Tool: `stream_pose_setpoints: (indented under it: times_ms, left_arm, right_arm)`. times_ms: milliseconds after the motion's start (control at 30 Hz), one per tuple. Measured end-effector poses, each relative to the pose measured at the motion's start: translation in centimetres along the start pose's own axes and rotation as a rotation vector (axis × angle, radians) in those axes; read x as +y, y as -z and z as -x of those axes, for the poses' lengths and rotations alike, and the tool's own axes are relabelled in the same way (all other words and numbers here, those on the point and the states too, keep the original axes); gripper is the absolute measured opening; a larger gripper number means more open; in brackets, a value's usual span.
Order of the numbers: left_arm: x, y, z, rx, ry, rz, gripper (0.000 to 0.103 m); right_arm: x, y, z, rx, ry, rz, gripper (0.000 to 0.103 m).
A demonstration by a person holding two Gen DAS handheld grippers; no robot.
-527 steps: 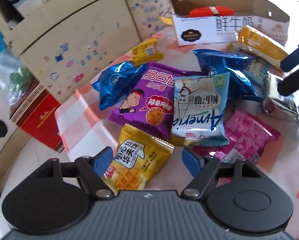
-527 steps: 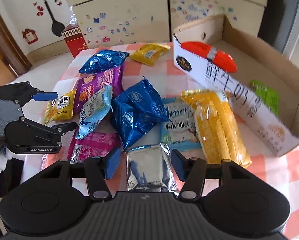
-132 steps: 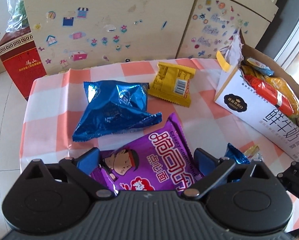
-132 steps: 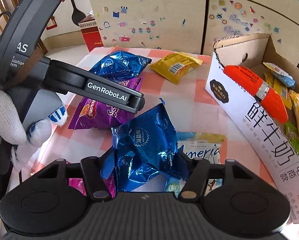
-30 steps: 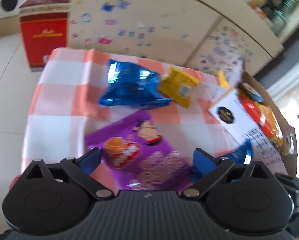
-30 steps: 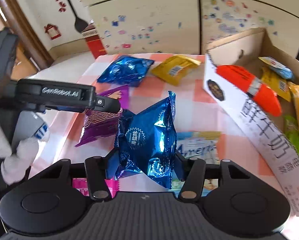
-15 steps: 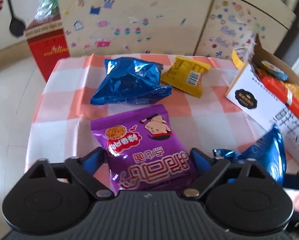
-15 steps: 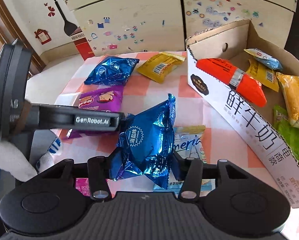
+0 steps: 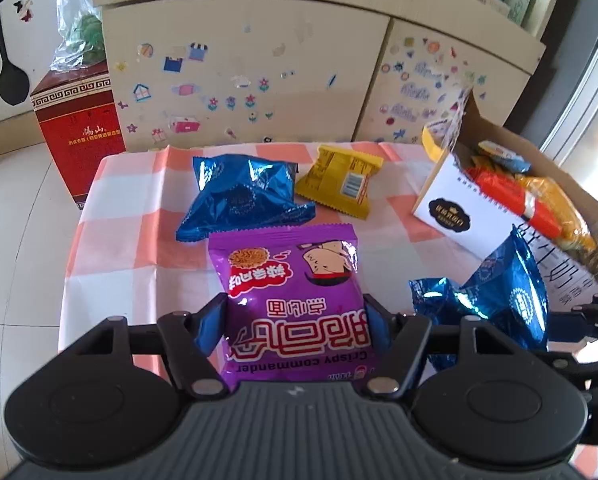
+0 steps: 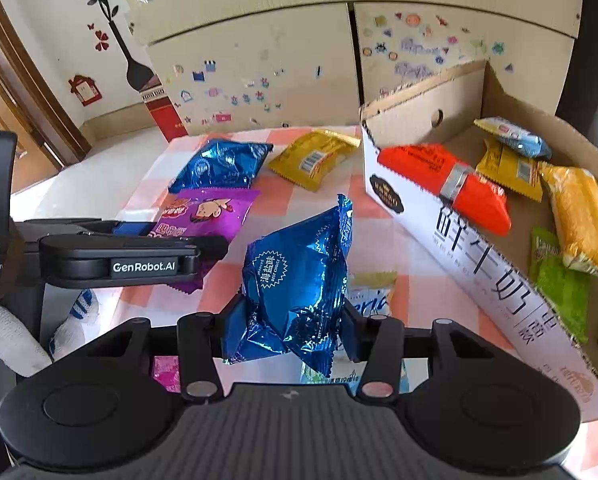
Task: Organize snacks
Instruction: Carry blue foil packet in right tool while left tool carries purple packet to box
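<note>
My left gripper (image 9: 295, 326) is shut on a purple snack bag (image 9: 291, 288) and holds it above the checked tablecloth (image 9: 115, 248). My right gripper (image 10: 289, 330) is shut on a blue foil bag (image 10: 299, 280), lifted and upright; that bag also shows in the left wrist view (image 9: 495, 300). The left gripper (image 10: 135, 256) with the purple bag (image 10: 207, 216) sits to the left in the right wrist view. A cardboard box (image 10: 451, 220) at the right holds several snacks, among them an orange pack (image 10: 447, 184) and a yellow pack (image 10: 579, 216).
On the cloth lie another blue foil bag (image 9: 239, 196), a yellow packet (image 9: 339, 184), a light blue packet (image 10: 369, 304) and a pink packet (image 10: 165, 372). A red box (image 9: 79, 132) stands on the floor beyond the table, before a stickered cabinet (image 9: 239, 60).
The left gripper has closed on the purple bag and raised it. The right gripper has carried the blue bag slightly toward the box.
</note>
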State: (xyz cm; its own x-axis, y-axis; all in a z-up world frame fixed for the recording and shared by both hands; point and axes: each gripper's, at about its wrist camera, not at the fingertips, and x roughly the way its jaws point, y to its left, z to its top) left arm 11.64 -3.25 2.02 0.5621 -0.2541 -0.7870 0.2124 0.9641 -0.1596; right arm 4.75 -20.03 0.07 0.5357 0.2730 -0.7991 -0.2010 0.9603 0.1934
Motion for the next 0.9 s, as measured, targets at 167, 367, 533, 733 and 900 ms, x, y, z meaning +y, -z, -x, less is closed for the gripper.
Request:
stream_pose_setpoints:
  times_ms: [167,367,533,733,900]
  left_arm:
    - [-0.5,-0.3,1.1,-0.036,0.024,-0.007,0.068]
    - [-2.1,-1.2,2.5,-0.104,0.04,-0.058,0.068]
    - [-3.6,-2.3,3.5,-0.187,0.023,-0.113,0.068]
    - [-5.5,-3.5,4.1,-0.243,0.04,-0.135,0.068]
    - [-7.4,-4.4,4.1,-0.275,0.073,-0.155,0.068]
  right_arm:
    - [-0.3,-0.6,0.8,-0.036,0.017,0.0,0.055]
    - [-0.9,-1.4,2.4,-0.093,0.037,-0.007,0.055]
    - [-1.6,-2.2,3.8,-0.148,0.063,-0.013,0.055]
    - [-3.0,-3.3,5.8,-0.221,0.091,-0.047,0.055]
    - [-4.3,-4.1,7.7,-0.283,0.109,-0.079,0.055]
